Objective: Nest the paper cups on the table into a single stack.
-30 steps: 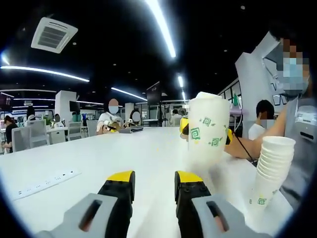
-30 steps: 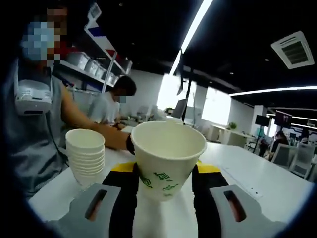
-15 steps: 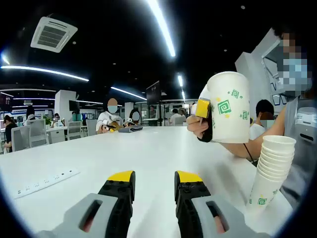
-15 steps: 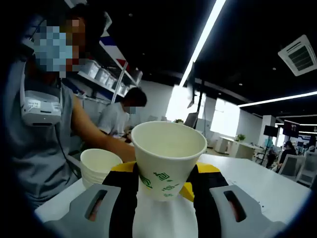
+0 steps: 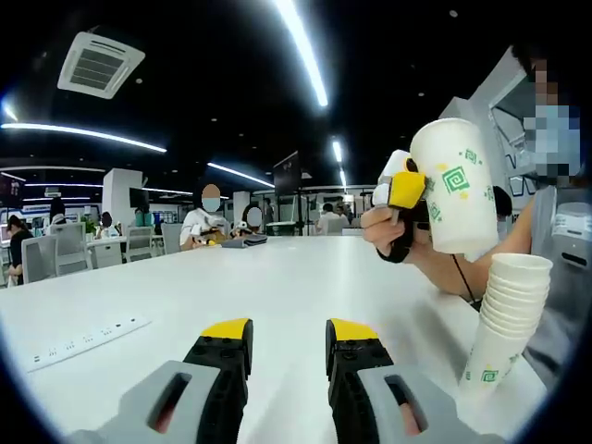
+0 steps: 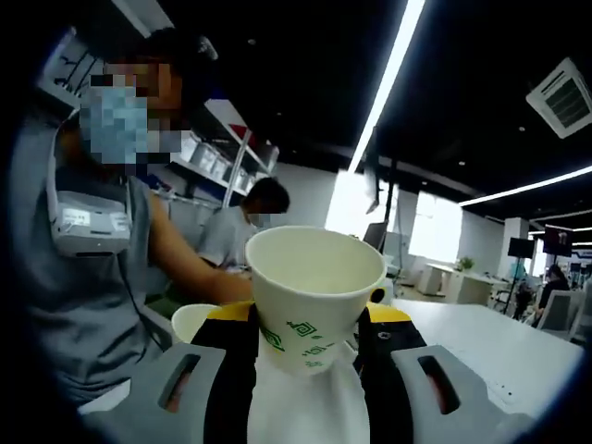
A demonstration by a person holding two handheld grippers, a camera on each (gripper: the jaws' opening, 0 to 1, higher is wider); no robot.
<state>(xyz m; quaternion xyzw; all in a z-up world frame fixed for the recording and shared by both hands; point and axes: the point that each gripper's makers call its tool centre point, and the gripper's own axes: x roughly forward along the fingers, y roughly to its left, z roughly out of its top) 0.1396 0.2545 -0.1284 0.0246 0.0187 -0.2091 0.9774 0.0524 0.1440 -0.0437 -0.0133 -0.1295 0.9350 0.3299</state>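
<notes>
While the left gripper (image 5: 287, 340) sits low over the white table (image 5: 185, 296) with its yellow-tipped jaws a little apart and nothing between them, the right gripper (image 6: 308, 319) is clamped on a paper cup (image 6: 313, 296), mouth up, held in the air. In the left gripper view that same cup (image 5: 455, 183) hangs at the far right, above and slightly left of the stack of cups (image 5: 504, 319) standing near the table's right edge. A rim (image 6: 196, 319) low and left of the held cup is probably that stack's top. A power strip (image 5: 88, 340) lies at the left.
</notes>
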